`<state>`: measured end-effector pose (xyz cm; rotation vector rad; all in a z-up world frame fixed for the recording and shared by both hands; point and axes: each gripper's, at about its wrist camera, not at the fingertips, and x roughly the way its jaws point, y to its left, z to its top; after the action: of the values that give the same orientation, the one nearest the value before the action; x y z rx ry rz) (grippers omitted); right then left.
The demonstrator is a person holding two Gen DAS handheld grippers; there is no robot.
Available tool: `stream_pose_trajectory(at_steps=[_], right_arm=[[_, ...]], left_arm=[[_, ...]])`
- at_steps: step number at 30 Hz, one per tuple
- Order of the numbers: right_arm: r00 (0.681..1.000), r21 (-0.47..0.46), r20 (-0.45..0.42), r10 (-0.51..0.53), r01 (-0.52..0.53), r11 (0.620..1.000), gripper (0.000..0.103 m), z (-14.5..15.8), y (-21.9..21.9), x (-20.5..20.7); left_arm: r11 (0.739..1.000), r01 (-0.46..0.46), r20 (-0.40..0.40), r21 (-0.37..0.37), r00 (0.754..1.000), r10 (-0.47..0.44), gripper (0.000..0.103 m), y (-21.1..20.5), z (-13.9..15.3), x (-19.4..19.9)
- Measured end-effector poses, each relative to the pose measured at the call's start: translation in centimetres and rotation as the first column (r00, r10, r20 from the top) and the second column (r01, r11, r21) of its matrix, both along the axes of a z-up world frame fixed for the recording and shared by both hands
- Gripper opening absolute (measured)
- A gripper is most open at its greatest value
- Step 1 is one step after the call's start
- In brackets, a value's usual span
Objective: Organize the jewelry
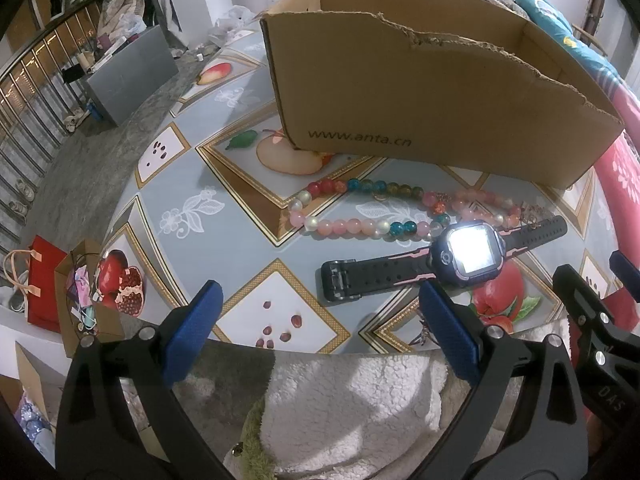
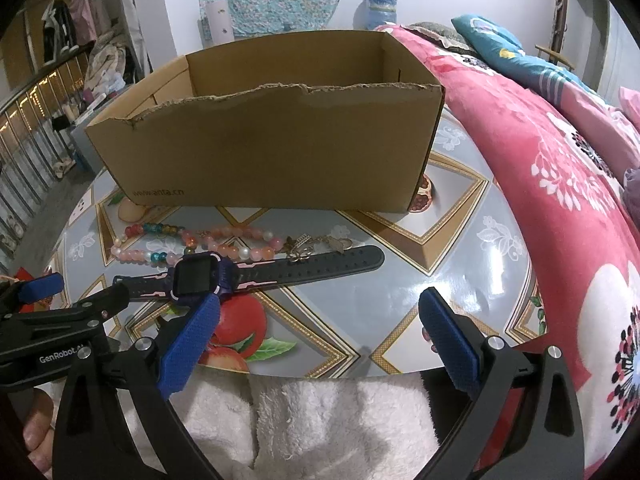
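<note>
A dark watch (image 1: 460,258) lies flat, strap outstretched; touching it behind, 2 beaded bracelets (image 1: 360,210) and a gold charm chain (image 2: 316,244) before an open cardboard box (image 2: 272,148).

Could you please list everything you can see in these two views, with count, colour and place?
box: one, brown cardboard, open top, torn front edge, at the back of the table.
bracelets: at least two, pink, white, teal and red beads, lying in front of the box.
charms: a small gold cluster, right of the beads, by the watch strap.
watch: one, dark blue with pink trim, flat in front of the bracelets.
table: one, grey-blue fruit-print top.
quilt: one, red floral, right of the table.
left gripper: blue fingers, open, empty.
right gripper: blue fingers, open, empty.
</note>
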<state>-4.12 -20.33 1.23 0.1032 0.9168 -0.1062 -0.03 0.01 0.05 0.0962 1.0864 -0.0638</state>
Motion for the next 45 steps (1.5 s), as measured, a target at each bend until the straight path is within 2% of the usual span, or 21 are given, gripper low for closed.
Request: stream_pose_trajectory(at_steps=[45], right_arm=[[1.000,-0.006,0.009,0.005,-0.005,1.000,0.097,0.40,0.10,-0.09]], left_arm=[[1.000,0.000,0.007,0.001,1.000,0.000,0.095,-0.01,0.04,-0.02]])
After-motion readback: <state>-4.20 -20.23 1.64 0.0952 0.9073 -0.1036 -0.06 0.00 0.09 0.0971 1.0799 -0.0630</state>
